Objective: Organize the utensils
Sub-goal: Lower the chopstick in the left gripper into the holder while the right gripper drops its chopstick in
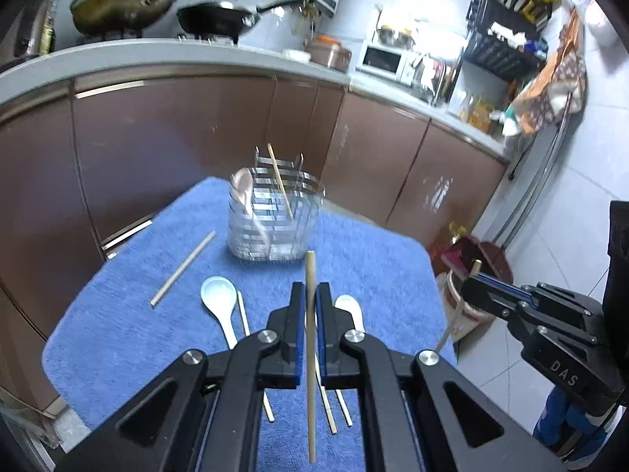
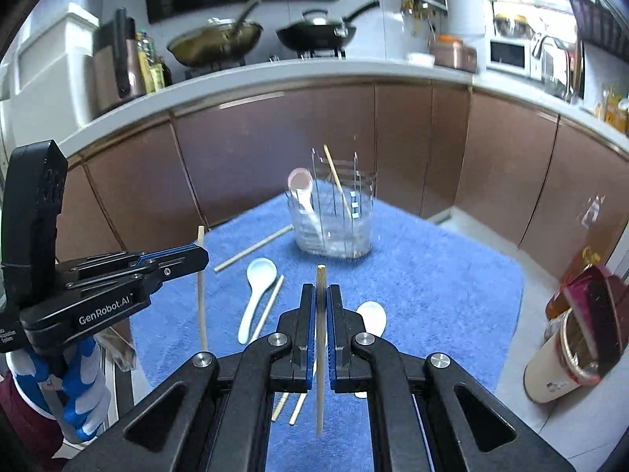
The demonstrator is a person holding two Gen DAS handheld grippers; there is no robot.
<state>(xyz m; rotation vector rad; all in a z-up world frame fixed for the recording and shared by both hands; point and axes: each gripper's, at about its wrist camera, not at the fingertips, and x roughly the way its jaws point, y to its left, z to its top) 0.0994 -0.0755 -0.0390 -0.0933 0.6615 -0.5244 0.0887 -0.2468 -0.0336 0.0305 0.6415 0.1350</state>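
My left gripper (image 1: 310, 288) is shut on a wooden chopstick (image 1: 310, 413), held upright above the blue towel (image 1: 129, 326). My right gripper (image 2: 320, 289) is shut on a second chopstick (image 2: 320, 405), also upright. Each gripper shows in the other's view: the right gripper (image 1: 471, 281) at the right, the left gripper (image 2: 201, 255) at the left. Ahead stands a clear slatted utensil holder (image 1: 271, 232) (image 2: 334, 232) with a pink spoon (image 2: 300, 185) and one chopstick (image 1: 279, 177) in it. Two white spoons (image 1: 218, 295) (image 2: 373, 316) and several chopsticks (image 1: 182, 269) lie on the towel.
Brown cabinet doors (image 1: 177, 149) and a counter with two woks (image 2: 314, 33) stand behind the table. A bin and a beige container (image 2: 558, 365) sit on the floor at the right. A gloved hand (image 2: 78, 405) holds the left gripper.
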